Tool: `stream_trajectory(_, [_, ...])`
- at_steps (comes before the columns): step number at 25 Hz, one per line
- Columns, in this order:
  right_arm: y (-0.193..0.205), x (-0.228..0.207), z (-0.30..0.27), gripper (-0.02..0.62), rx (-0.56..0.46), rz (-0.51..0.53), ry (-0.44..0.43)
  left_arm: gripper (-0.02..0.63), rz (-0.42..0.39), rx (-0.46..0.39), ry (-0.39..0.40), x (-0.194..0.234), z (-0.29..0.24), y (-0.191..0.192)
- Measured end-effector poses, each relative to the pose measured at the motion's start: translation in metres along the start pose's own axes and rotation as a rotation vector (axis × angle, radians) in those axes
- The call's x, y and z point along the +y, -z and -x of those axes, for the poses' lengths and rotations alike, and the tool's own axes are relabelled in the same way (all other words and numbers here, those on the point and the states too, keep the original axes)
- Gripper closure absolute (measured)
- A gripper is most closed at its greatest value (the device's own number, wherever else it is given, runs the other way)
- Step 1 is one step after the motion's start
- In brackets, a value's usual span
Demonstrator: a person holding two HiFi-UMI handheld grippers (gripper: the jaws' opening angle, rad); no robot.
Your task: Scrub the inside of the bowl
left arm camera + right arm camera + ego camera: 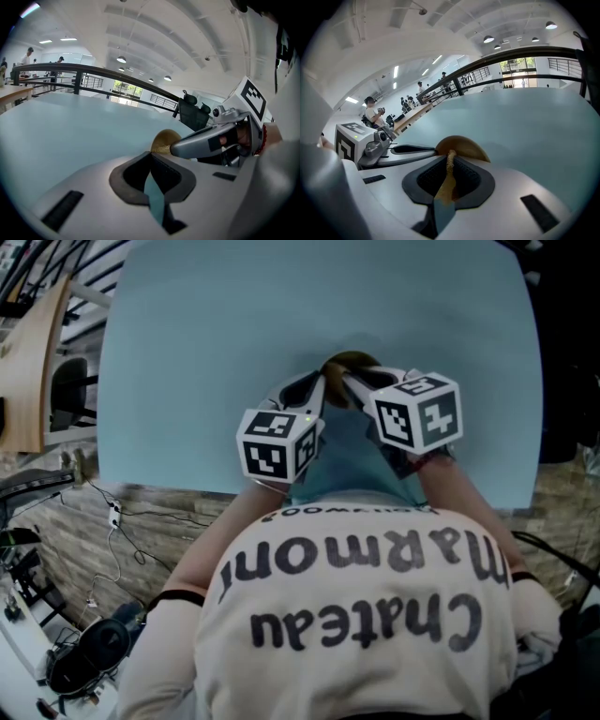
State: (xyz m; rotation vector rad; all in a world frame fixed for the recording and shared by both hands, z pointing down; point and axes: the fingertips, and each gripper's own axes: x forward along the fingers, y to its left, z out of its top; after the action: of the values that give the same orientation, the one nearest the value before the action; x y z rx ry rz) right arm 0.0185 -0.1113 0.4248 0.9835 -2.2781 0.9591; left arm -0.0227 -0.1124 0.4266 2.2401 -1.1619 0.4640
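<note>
A small brown bowl sits on the light blue table, just past both grippers. My left gripper comes in from the left, and its jaws are shut at the bowl's left rim. In the left gripper view only a sliver of table shows between the pads. My right gripper is shut on a thin tan fibrous scrubber, whose tip pokes out toward the bowl. The right gripper's finger hides part of the bowl in the left gripper view.
A wooden bench stands off the table's left side. Cables and dark gear lie on the floor at lower left. A dark chair stands past the far edge. People are far off in the hall.
</note>
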Motion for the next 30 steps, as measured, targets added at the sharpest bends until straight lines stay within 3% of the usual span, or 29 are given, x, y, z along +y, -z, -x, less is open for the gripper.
stream_trajectory(6, [0.01, 0.004, -0.005, 0.534, 0.037, 0.003, -0.017, 0.6, 0.001, 0.001, 0.001, 0.001, 0.0, 0.0])
stream_trajectory(22, [0.006, -0.016, 0.003, 0.535, 0.036, 0.087, 0.103, 0.6, -0.037, -0.001, 0.031, -0.012, 0.001, -0.003])
stream_trajectory(30, [0.006, -0.028, 0.007, 0.535, 0.012, 0.037, 0.151, 0.6, -0.028, -0.001, 0.032, -0.013, 0.001, 0.0])
